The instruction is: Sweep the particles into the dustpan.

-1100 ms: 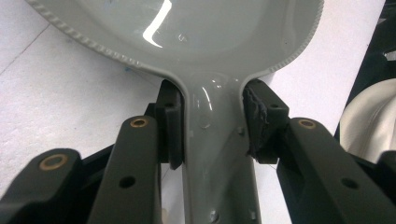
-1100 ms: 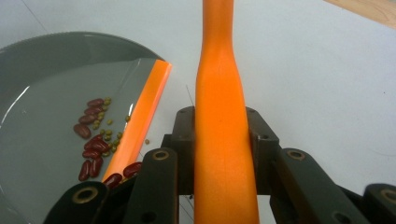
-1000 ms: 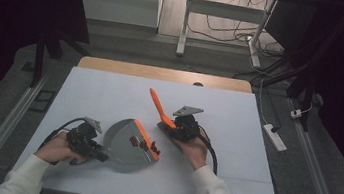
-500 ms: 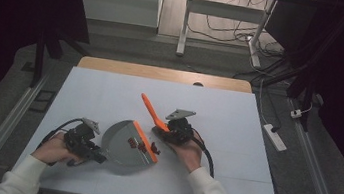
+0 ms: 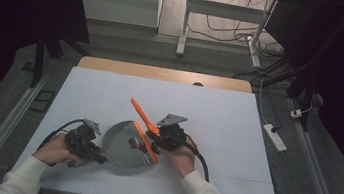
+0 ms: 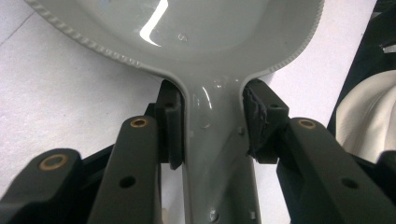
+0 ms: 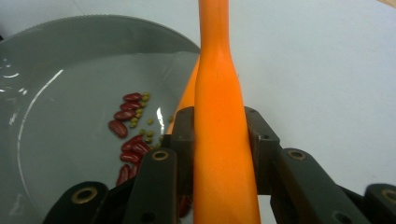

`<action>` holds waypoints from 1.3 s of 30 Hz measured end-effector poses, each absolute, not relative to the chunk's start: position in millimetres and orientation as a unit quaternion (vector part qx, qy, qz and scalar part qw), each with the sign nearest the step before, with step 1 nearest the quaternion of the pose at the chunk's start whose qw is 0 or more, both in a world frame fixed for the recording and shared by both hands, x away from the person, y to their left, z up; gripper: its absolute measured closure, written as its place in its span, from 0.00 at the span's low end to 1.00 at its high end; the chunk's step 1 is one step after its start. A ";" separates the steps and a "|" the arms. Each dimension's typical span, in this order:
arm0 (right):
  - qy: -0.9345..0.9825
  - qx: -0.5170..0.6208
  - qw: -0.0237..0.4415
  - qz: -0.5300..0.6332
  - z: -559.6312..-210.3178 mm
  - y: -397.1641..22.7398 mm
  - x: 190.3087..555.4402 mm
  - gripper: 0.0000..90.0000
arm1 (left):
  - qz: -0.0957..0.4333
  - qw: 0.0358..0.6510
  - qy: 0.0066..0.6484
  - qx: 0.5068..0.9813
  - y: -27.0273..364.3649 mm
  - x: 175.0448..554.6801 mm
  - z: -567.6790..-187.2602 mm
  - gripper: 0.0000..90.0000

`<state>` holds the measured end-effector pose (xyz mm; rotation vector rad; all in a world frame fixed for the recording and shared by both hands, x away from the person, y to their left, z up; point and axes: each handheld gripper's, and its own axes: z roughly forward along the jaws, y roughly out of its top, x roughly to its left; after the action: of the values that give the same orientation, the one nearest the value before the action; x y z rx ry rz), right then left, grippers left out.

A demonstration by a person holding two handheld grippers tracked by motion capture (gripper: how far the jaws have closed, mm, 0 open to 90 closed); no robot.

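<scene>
**Both grippers clamped: one on the dustpan, one on the brush**

The left gripper (image 5: 96, 156) sits near the front edge of the table (image 5: 236, 130), held low in the person's left hand (image 5: 54, 151), and its two black jaws are closed tight on the grey dustpan's handle (image 6: 215, 154). In the left gripper view the pads (image 6: 170, 128) press on both sides of that narrow handle, right where it widens into the pan. The grey dustpan (image 5: 120, 146) lies flat on the white table cover, just in front of the person and between the two hands, its ribbed rim facing away from the left gripper.

The right gripper (image 5: 157, 138) is on the other side of the pan, in the person's right hand (image 5: 183, 158), with its grey three-cornered plate on top. Its jaws are shut on the orange brush handle (image 7: 219, 130), which runs straight up between the pads in the right gripper view. From above, that handle (image 5: 140, 113) slants up and away toward the middle of the table, while the orange brush head (image 5: 146, 143) rests along the straight edge of the dustpan.

Inside the pan, close to the brush, lies a small heap of red beans (image 7: 128, 130) mixed with a few tiny green ones (image 7: 144, 121).
</scene>
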<state>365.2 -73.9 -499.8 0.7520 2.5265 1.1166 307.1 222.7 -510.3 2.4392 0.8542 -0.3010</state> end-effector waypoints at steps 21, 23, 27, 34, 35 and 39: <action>0.849 0.237 0.107 0.461 -477.9 -66.1 352.6 0.78 | -0.114 0.266 0.317 0.903 223.0 307.4 -512.5 0.69; 0.845 0.246 0.120 0.459 -474.3 -73.7 356.6 0.78 | -0.114 0.266 0.317 0.903 223.0 307.3 -513.0 0.69; 0.837 0.267 0.133 0.459 -469.4 -89.7 364.4 0.78 | -0.113 0.266 0.318 0.903 223.1 307.2 -513.5 0.69; 0.839 0.288 0.146 0.439 -475.8 -104.2 371.7 0.78 | -0.113 0.266 0.318 0.903 222.8 306.2 -513.2 0.69; 0.839 0.290 0.146 0.436 -477.5 -105.2 372.2 0.78 | -0.113 0.267 0.318 0.903 222.9 305.8 -512.8 0.69; 0.842 0.295 0.148 0.428 -481.6 -108.2 373.8 0.78 | -0.111 0.268 0.317 0.903 223.8 303.8 -510.9 0.69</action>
<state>373.8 -108.2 -481.6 0.8471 2.4202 1.2295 303.8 223.8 -510.9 2.4365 0.8559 -0.3002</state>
